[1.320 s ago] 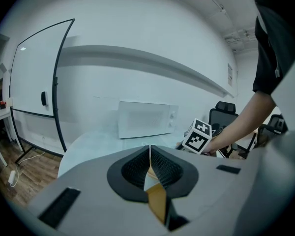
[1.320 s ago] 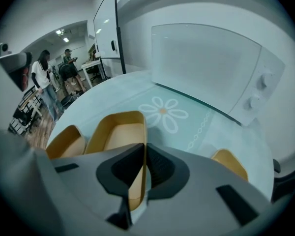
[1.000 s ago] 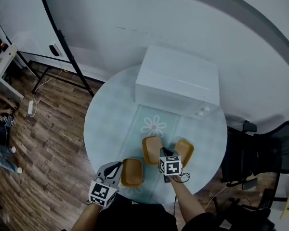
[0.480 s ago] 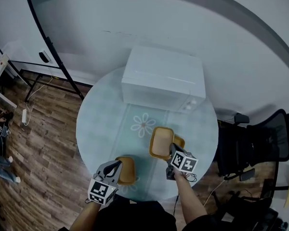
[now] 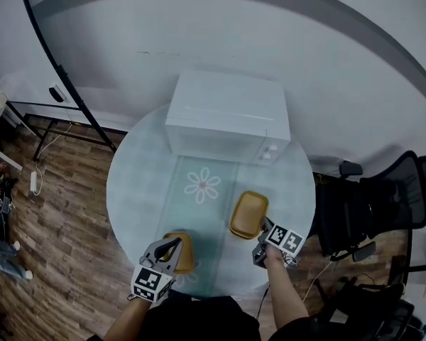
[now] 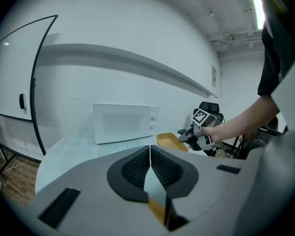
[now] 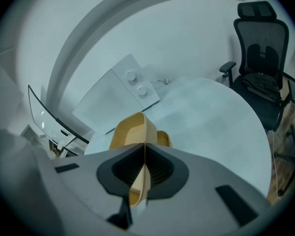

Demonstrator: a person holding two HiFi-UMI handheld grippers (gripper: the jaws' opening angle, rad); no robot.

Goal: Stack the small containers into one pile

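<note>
Right claw (image 7: 145,175) near table (image 5: 300,190) edge; bare glass ahead up to microwave (image 5: 227,116). Jaws pinched on wall of orange round-cornered container (image 5: 249,213); second container (image 7: 163,137) just beyond. Left claw (image 6: 150,181) clamped on third container (image 5: 184,247).

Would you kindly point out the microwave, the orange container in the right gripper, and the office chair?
microwave (image 5: 227,109): head view, on its top panel.
orange container (image 5: 247,215): head view, on its inside floor.
office chair (image 7: 262,43): right gripper view, on its mesh backrest.
</note>
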